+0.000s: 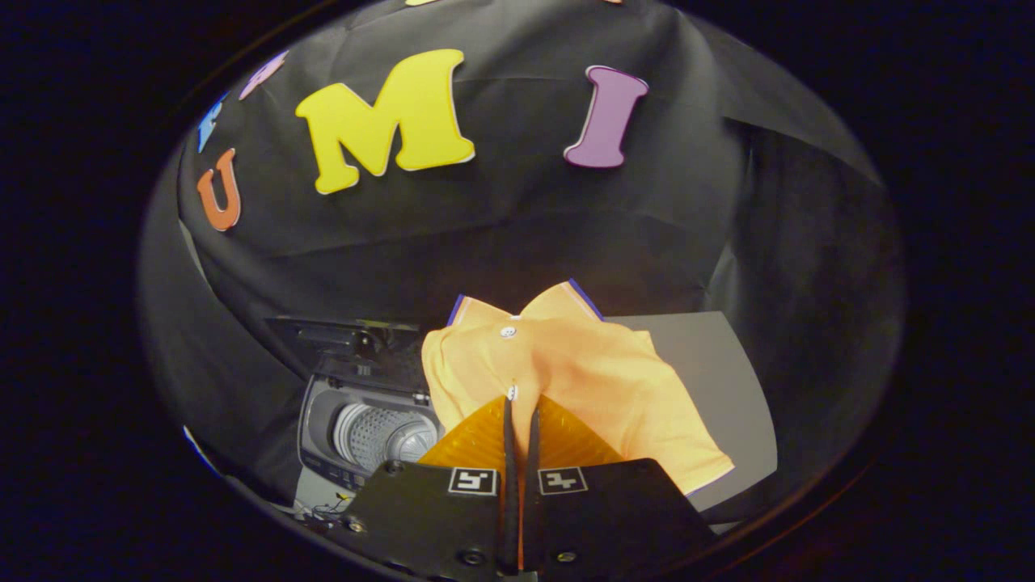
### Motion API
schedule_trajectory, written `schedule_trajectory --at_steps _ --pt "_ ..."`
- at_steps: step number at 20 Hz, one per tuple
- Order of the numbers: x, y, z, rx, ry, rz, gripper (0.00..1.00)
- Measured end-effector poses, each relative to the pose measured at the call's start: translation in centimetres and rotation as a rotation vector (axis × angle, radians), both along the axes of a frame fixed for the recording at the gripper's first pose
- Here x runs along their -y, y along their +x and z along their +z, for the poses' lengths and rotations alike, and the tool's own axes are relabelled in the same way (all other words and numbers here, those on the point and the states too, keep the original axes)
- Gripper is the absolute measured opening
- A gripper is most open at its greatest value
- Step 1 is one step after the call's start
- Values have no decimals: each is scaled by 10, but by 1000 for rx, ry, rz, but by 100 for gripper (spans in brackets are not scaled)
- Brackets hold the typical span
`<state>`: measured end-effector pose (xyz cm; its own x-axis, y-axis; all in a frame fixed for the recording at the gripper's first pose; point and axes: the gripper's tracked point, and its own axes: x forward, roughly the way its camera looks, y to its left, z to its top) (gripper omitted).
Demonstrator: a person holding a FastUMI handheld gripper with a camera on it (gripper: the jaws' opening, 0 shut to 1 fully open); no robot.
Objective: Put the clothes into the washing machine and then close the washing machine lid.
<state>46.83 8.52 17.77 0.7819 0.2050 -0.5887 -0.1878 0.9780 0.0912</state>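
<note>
Fingers (pixel 521 412) clenched on soft, light orange polo shirt (pixel 566 364) at button placket; limp, drapes; small open-lidded washing machine (pixel 368 420) just left.

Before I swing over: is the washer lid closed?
No, the washing machine lid stands raised with the drum exposed, while the gripper pinches the orange shirt.

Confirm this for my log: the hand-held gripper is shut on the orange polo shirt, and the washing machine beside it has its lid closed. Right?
Not quite. The lid is raised, and the washing machine stands open with its drum exposed, as the gripper view shows. The rest holds: the hand-held gripper is shut on the orange polo shirt, pinching the fabric near the button placket.
</note>
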Motion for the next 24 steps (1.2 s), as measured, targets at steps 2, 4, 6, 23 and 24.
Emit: schedule_trajectory --at_steps 2,4,6,23,24 --pt "-25 -3 8 10 2 37 6" --pt "-51 -7 12 18 -1 83 6" --pt "-74 -10 15 19 -3 123 6" --pt "-221 -36 18 31 -14 365 6" --pt "-227 -37 19 29 -9 377 6"
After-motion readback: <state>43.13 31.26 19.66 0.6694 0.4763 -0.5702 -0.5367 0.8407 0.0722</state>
